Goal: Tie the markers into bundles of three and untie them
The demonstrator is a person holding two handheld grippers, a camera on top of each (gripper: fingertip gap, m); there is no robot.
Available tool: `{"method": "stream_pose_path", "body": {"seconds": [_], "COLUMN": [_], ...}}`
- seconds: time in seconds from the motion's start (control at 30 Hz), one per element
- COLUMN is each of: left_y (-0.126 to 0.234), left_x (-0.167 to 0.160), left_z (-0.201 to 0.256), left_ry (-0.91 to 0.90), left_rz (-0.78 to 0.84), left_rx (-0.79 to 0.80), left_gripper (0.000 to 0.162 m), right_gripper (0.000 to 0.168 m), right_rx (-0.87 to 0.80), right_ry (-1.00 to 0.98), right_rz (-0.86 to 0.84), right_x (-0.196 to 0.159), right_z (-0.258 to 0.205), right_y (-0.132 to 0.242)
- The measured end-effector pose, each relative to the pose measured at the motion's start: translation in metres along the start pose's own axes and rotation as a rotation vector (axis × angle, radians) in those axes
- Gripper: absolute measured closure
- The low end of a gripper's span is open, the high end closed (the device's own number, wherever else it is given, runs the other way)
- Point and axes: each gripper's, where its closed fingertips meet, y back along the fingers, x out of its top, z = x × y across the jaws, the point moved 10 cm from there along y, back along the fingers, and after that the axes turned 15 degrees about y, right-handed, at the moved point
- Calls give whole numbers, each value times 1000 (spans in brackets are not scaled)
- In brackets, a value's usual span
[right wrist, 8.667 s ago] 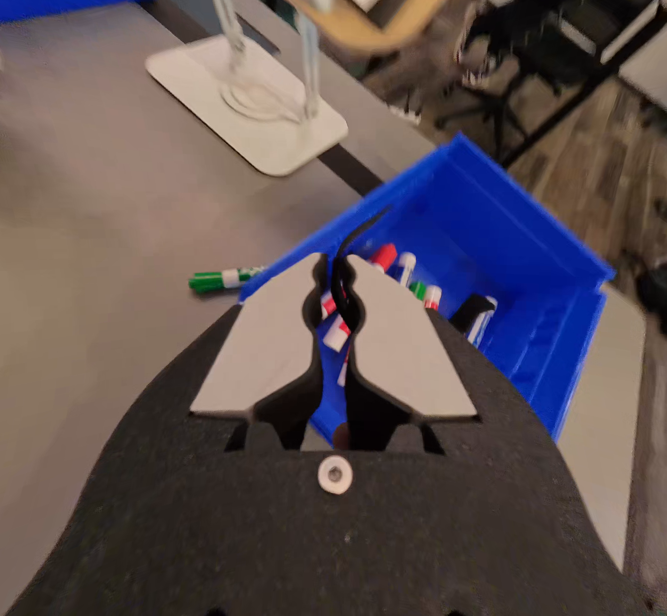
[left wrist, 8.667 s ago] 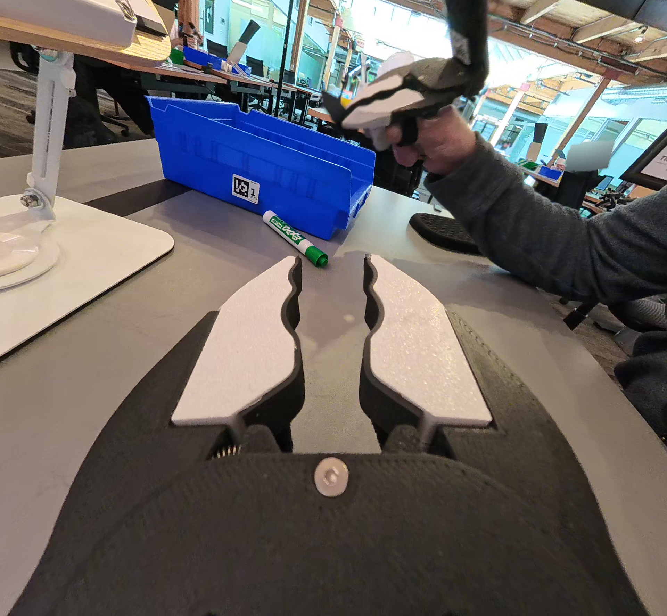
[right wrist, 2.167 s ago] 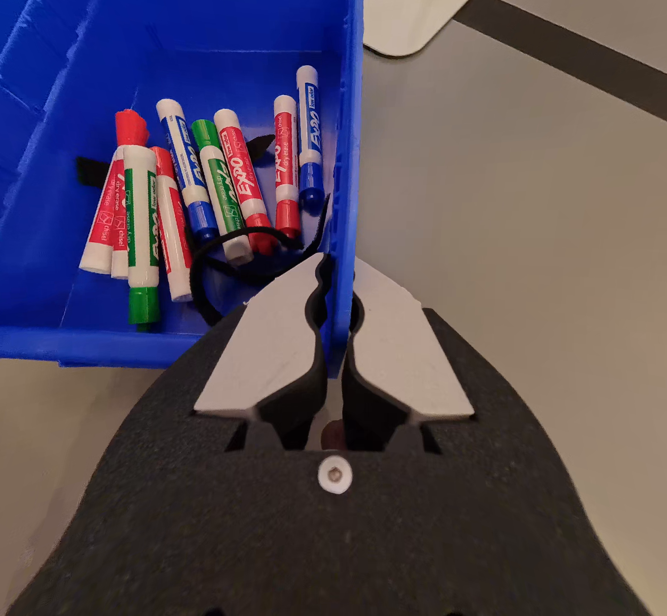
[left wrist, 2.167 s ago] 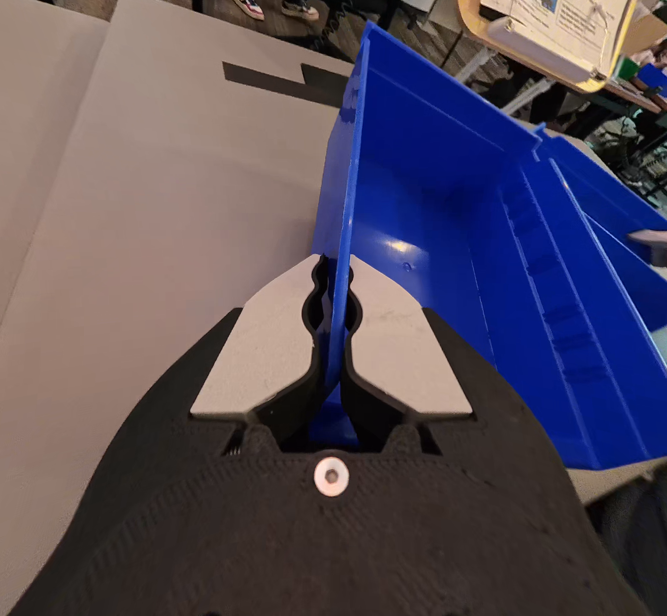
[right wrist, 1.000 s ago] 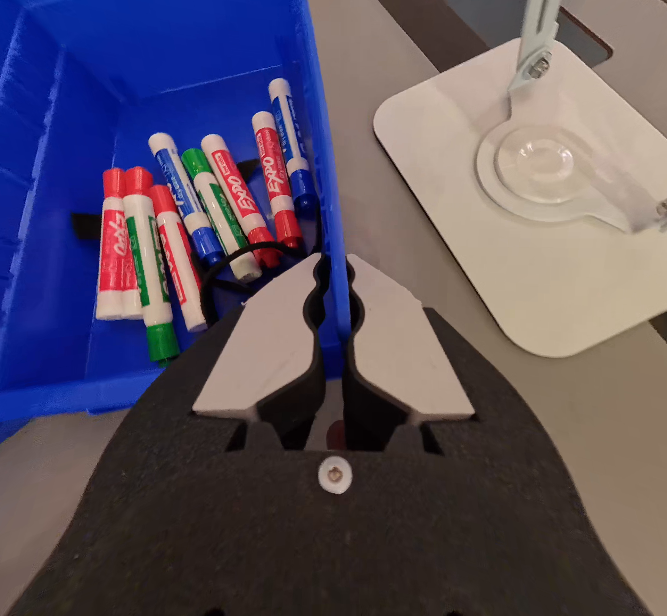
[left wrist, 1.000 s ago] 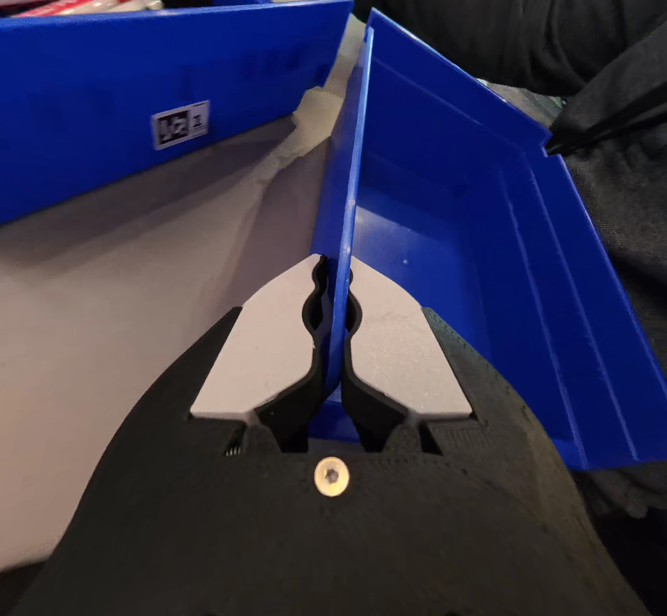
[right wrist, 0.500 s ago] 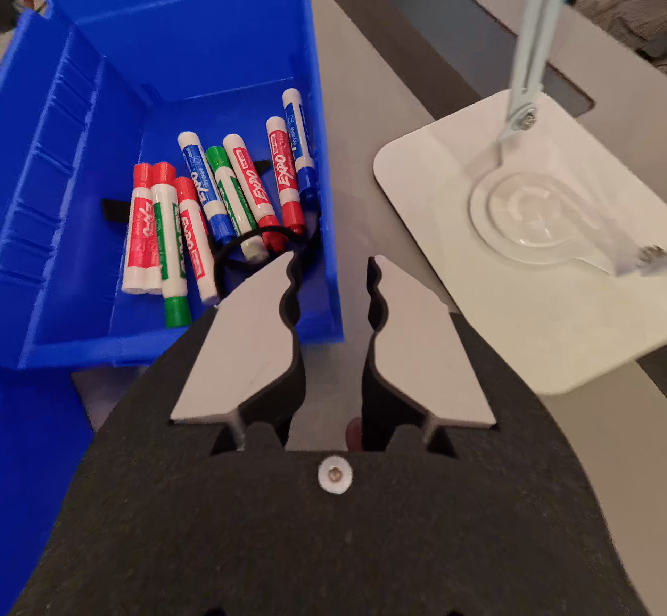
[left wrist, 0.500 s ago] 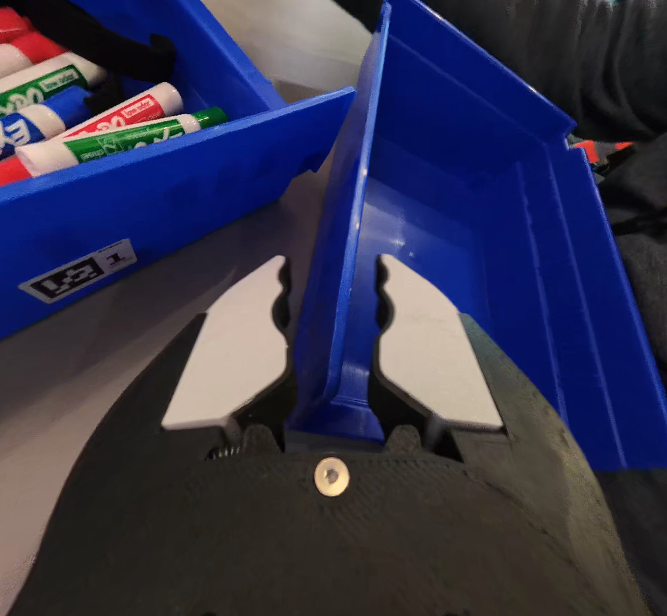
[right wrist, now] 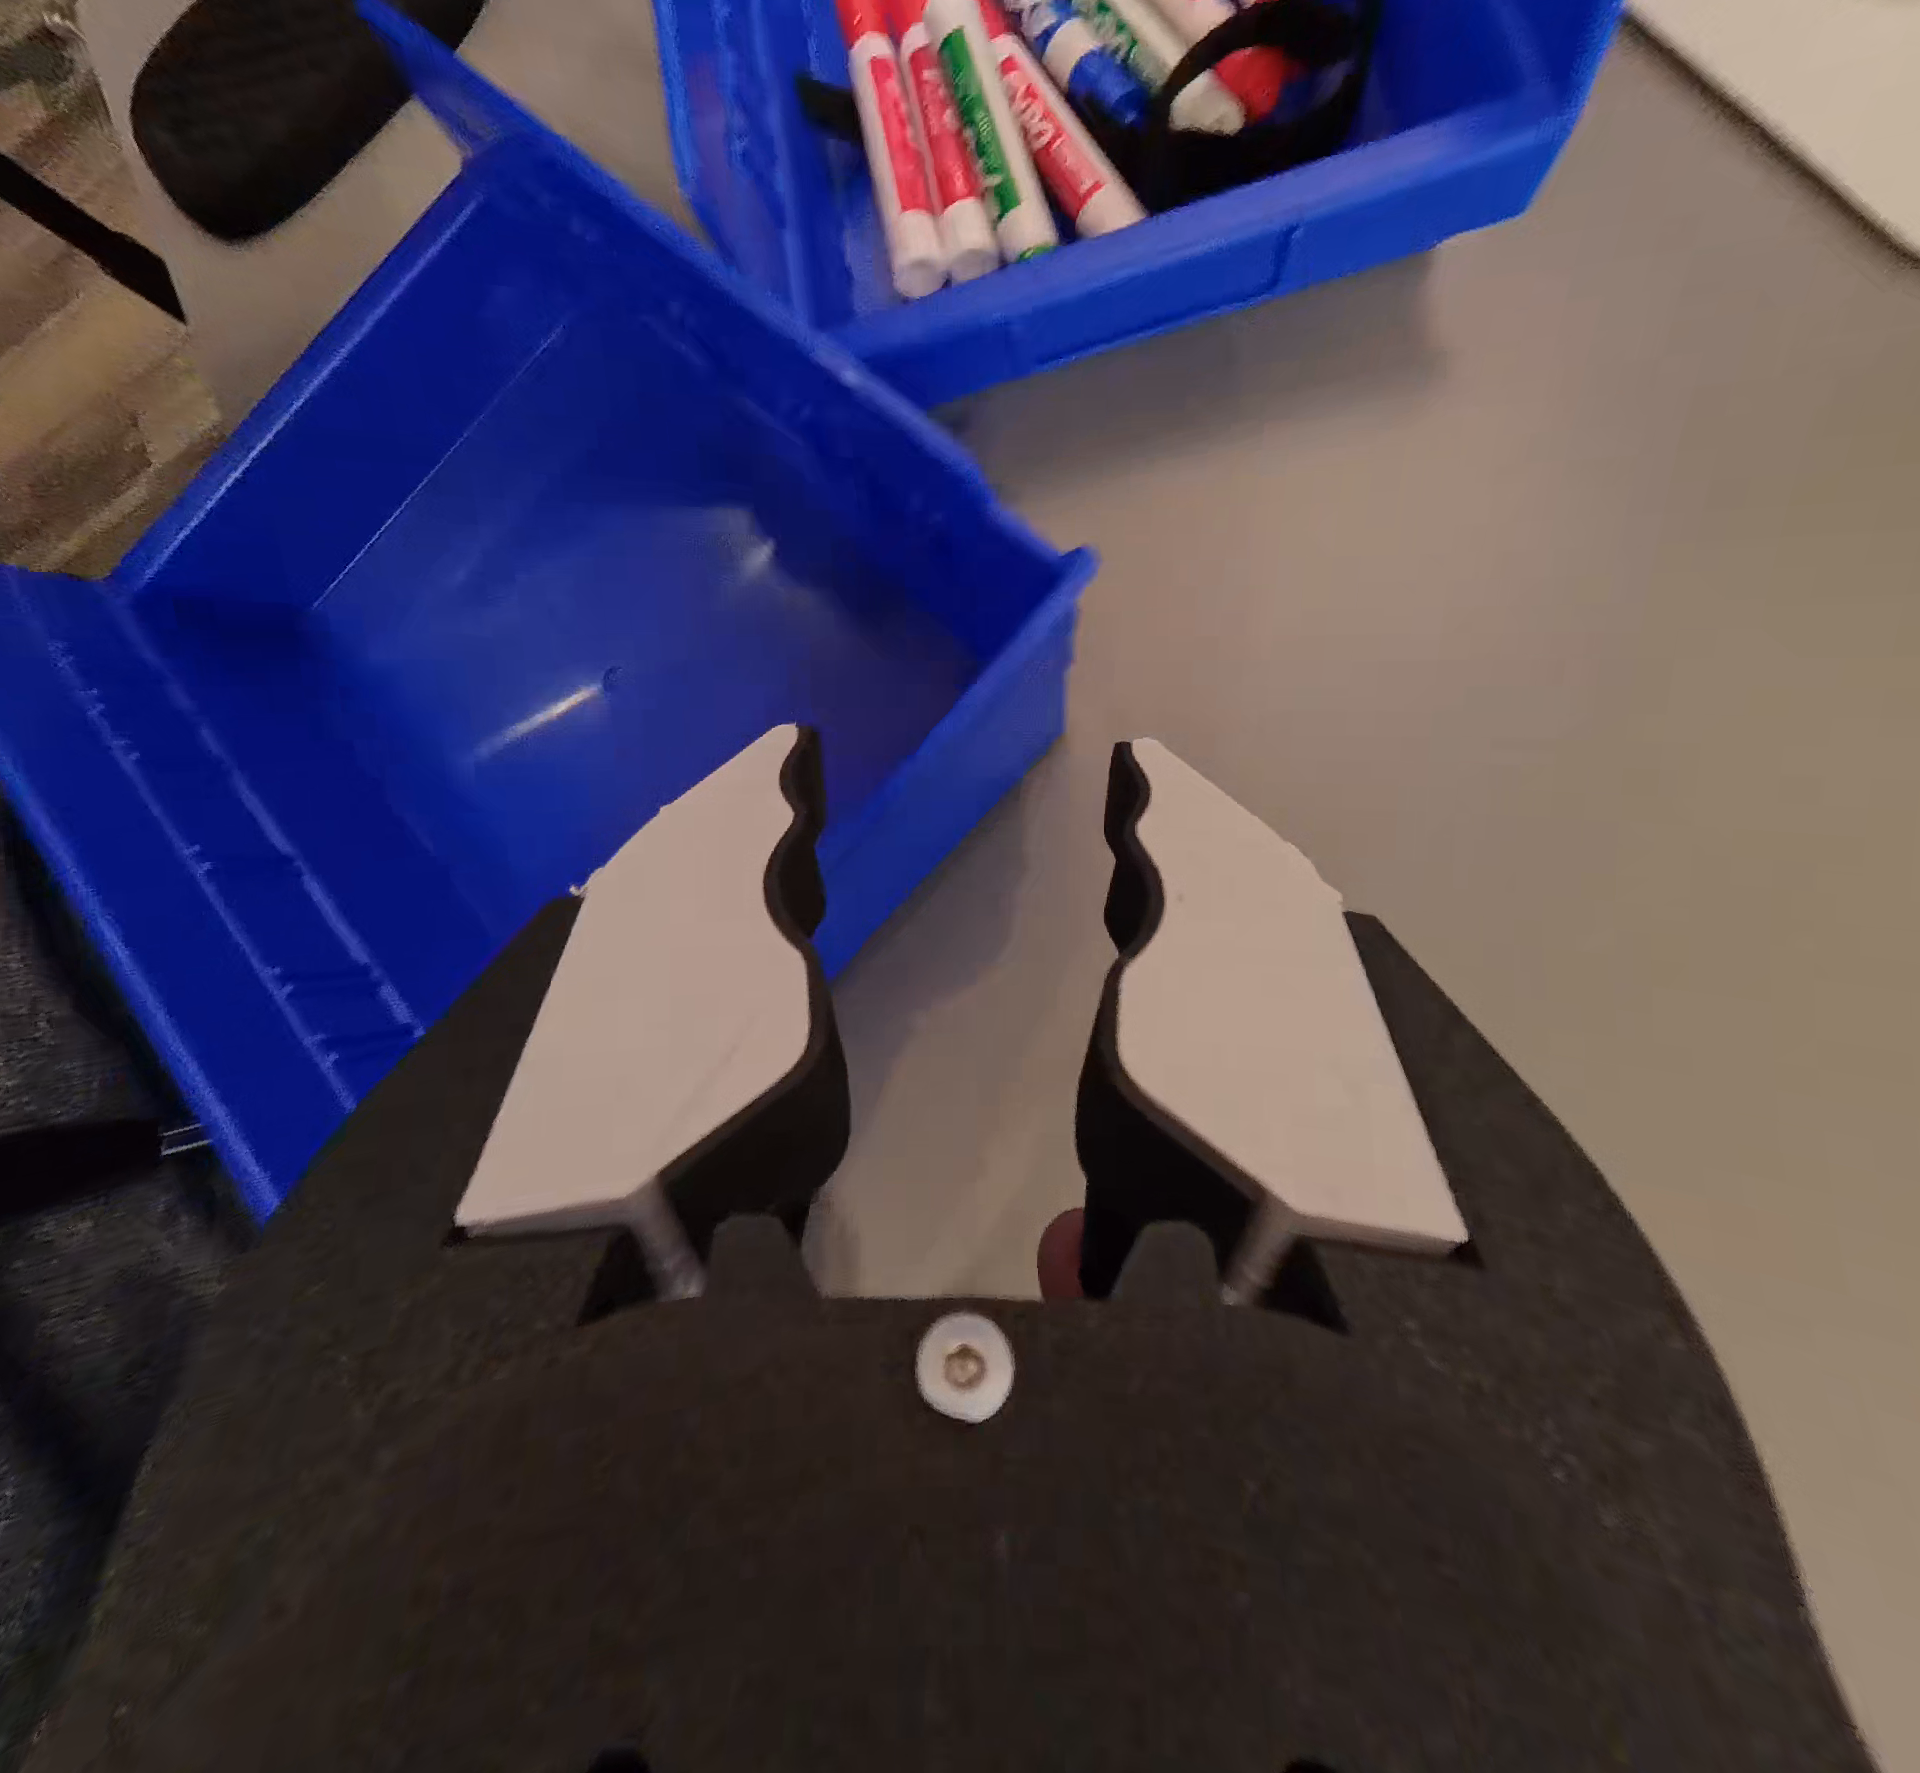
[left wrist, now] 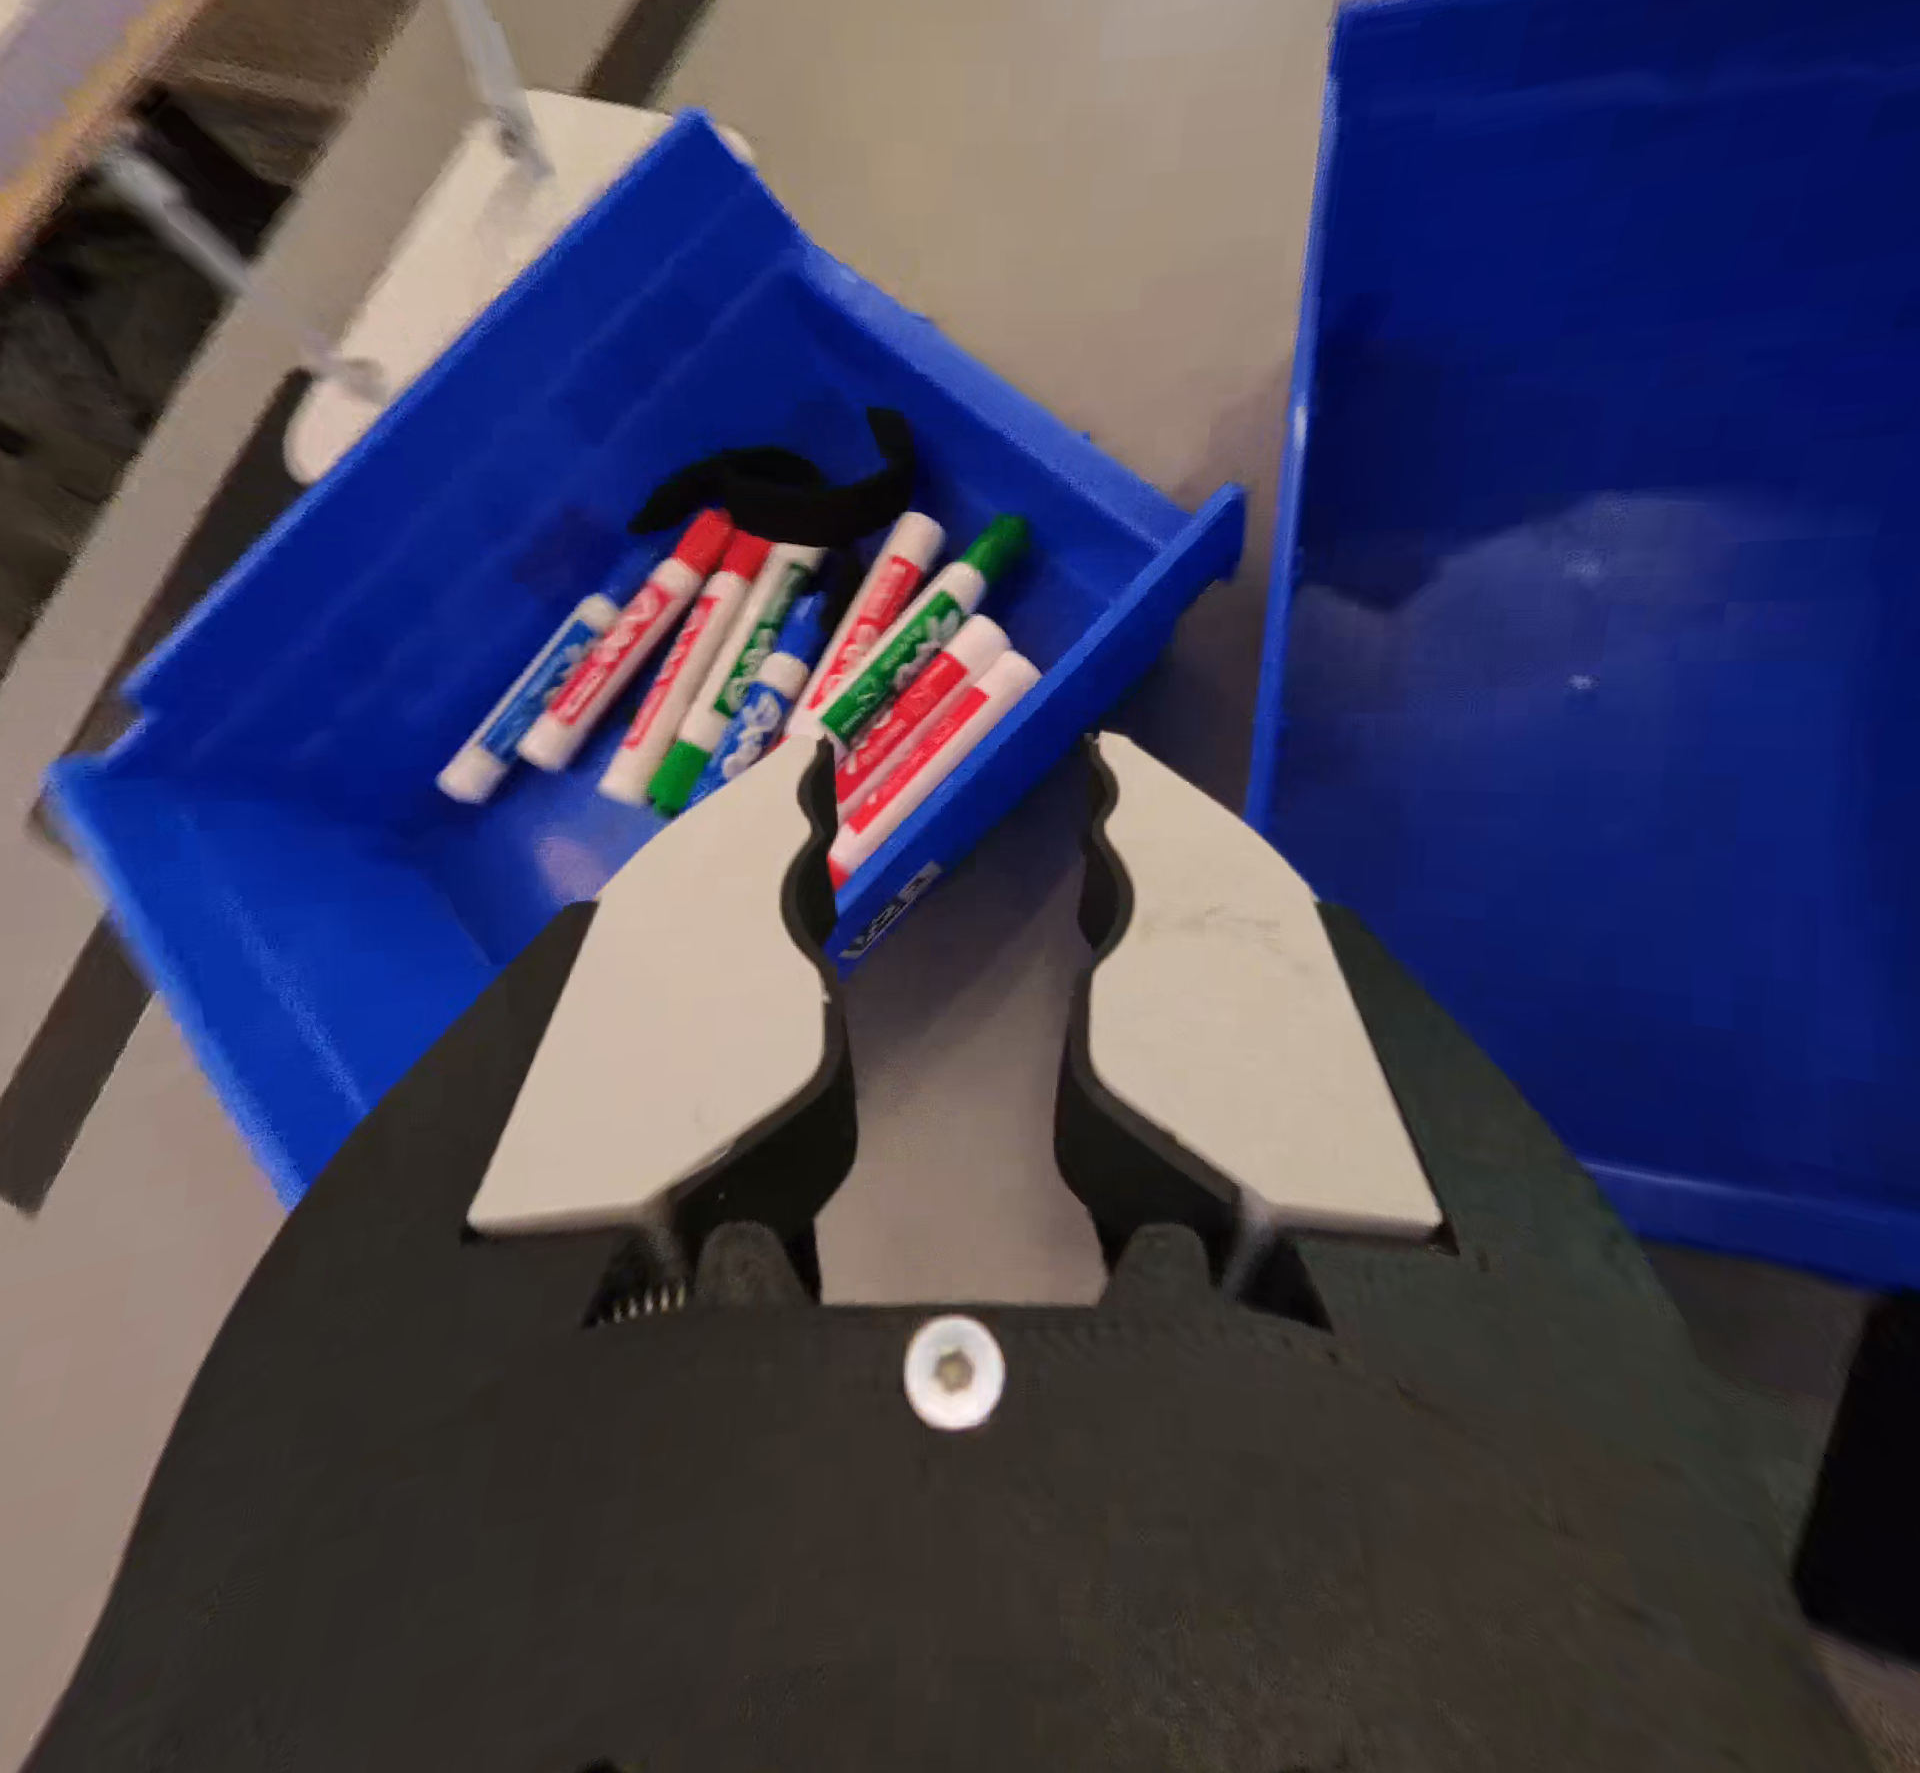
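Several red, green and blue markers (left wrist: 790, 663) lie loose in a blue bin (left wrist: 343, 643) with black straps (left wrist: 790, 497) at their far end. They also show in the right wrist view: the markers (right wrist: 997, 92), the straps (right wrist: 1247, 92) and the bin (right wrist: 1195, 289). An empty blue bin (left wrist: 1621, 580) stands to the right; it also shows in the right wrist view (right wrist: 468, 643). My left gripper (left wrist: 956, 767) is open and empty, above the table between the two bins. My right gripper (right wrist: 961, 757) is open and empty, above the empty bin's near corner.
Both bins rest on a grey table (right wrist: 1455, 632). A white base plate (left wrist: 436, 269) with a metal post stands behind the marker bin; its edge shows in the right wrist view (right wrist: 1787, 40). A black pad (right wrist: 301, 50) lies beyond the empty bin.
Both grippers let go of the bin walls, opened wider and pulled back and up. Each view now looks down on both bins from higher.
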Motion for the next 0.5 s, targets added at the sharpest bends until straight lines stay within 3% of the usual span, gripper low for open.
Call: {"method": "stream_pose_path", "body": {"seconds": [0.1, 0.2, 0.23, 0.33, 0.5], "left_y": [-37, -66, -70, -76, -77], "left_x": [12, 12, 12, 12, 10], "left_z": [4, 7, 9, 10, 13], "left_ry": [-110, -204, -224, -277, -334], "left_rz": [-178, -306, -310, -396, -401], "left_rx": [-55, -104, -127, -126, -178], "left_gripper": [133, 140, 143, 149, 157], "right_gripper": [118, 133, 140, 146, 151], "right_rx": [32, 25, 23, 28, 29], "right_ry": [-7, 5, 23, 54, 94], "right_rz": [-62, -88, -105, -151, -198], "right_x": [-6, -4, -3, 1, 4], "right_z": [-17, -21, -22, -23, -21], "right_y": [-13, -17, -18, -19, -19]}}
